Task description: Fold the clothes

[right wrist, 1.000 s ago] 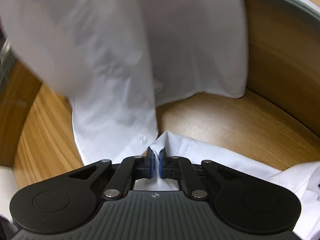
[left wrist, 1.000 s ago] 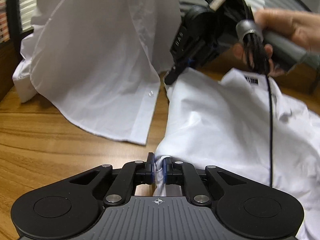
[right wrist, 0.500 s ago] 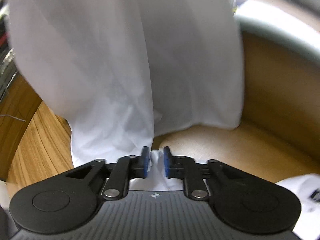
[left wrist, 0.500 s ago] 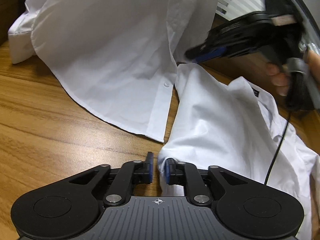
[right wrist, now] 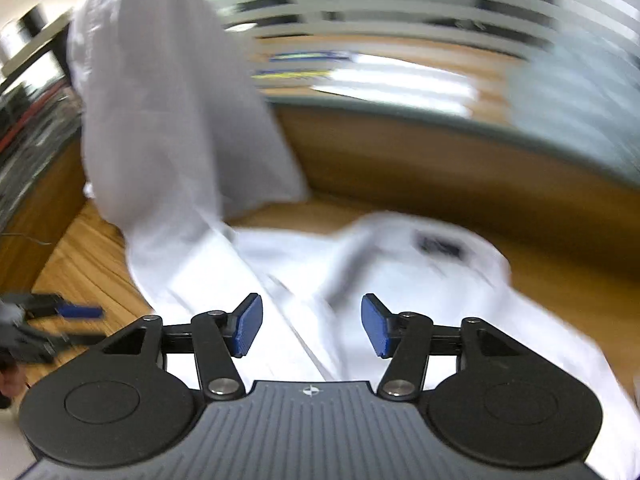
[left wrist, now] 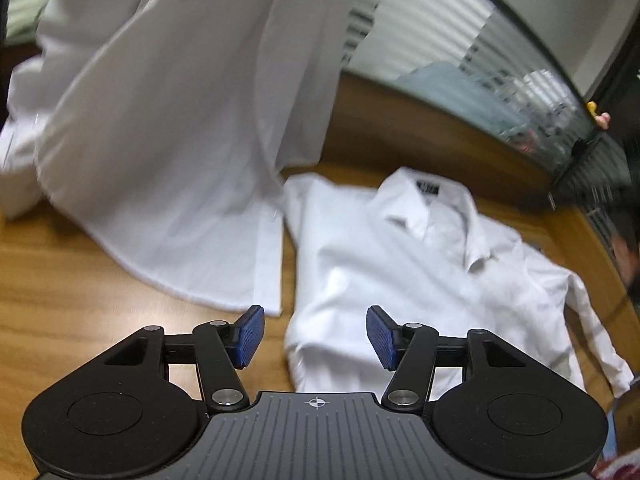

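Observation:
A white collared shirt (left wrist: 384, 264) lies spread on the wooden table (left wrist: 80, 300), collar and dark label at the far end, one sleeve (left wrist: 580, 320) trailing right. My left gripper (left wrist: 315, 336) hovers over its near hem; the jaws are opening and nothing is pinched between the blue pads (left wrist: 250, 336). My right gripper (right wrist: 312, 326) hangs above the same shirt (right wrist: 400, 280), which is blurred; its jaws are opening too, with no cloth in them. A second white shirt (left wrist: 160, 120) hangs down at the left, its hem resting on the table. My left gripper (right wrist: 68, 314) shows blurred at the right wrist view's left edge.
A wooden ledge (left wrist: 420, 140) topped by striped frosted glass (left wrist: 420, 20) closes off the back of the table. The hanging shirt (right wrist: 168, 120) fills the left side. Bare wood (right wrist: 80, 264) shows at the near left.
Both grippers were shut on the lying shirt's edge and have let it go, jaws spreading wide. The right gripper swung up and away to the right; the left lifted back a little.

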Demonstrator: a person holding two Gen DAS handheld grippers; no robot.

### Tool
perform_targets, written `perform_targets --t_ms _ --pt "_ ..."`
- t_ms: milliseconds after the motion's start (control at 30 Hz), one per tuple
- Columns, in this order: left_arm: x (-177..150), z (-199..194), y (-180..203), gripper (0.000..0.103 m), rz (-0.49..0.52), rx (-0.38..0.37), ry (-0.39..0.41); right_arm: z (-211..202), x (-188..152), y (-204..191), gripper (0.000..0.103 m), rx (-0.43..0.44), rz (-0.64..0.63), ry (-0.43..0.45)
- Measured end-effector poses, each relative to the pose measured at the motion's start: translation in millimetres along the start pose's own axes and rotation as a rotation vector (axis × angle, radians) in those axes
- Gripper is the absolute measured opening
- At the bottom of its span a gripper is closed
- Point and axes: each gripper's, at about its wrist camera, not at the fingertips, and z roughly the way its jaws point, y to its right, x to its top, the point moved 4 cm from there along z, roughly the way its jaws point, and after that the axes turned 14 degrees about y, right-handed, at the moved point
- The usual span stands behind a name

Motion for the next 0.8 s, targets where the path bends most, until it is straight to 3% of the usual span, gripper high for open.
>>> perform_targets --t_ms 133,233,300,500,533,567,633,667,700,800 --pt "7.2 20.0 17.7 0.058 0.038 -0.010 0.012 -48.0 -52.7 43.1 0.068 -0.126 0.120 0.008" --pt "9.1 44.2 25.9 0.047 0.060 0.012 -0.001 -76.5 -93.0 73.1 0.068 -0.227 0.211 0.006" --pt "10.9 59.9 30.8 0.047 0.077 0.031 -0.011 -90.4 -121.1 87.3 0.068 -0.288 0.275 0.004" --pt "25.1 99.9 41.2 0.047 0.121 0.077 -0.010 -116.4 -191.5 120.3 0.068 -0.393 0.442 -0.019" --pt "27.6 104.8 44.0 0.042 0.134 0.074 -0.007 -115.3 -201.2 122.6 0.068 -0.393 0.475 -0.026" --pt "30.1 109.6 46.7 0.025 0.146 0.071 -0.004 -113.1 -208.9 124.2 0.068 -0.389 0.503 -0.027" --pt "34.2 119.3 52.2 0.008 0.174 0.067 -0.001 -109.0 -220.4 128.5 0.067 -0.380 0.552 -0.021" --pt "32.2 124.0 54.5 0.008 0.195 0.070 -0.013 -105.5 -222.9 130.8 0.066 -0.373 0.577 -0.020" --pt "30.3 128.7 56.8 0.008 0.216 0.072 -0.025 -101.9 -225.2 133.4 0.059 -0.368 0.602 -0.022" --pt "22.6 142.7 61.5 0.004 0.282 0.091 -0.062 -95.6 -230.5 142.3 0.019 -0.384 0.634 -0.041"
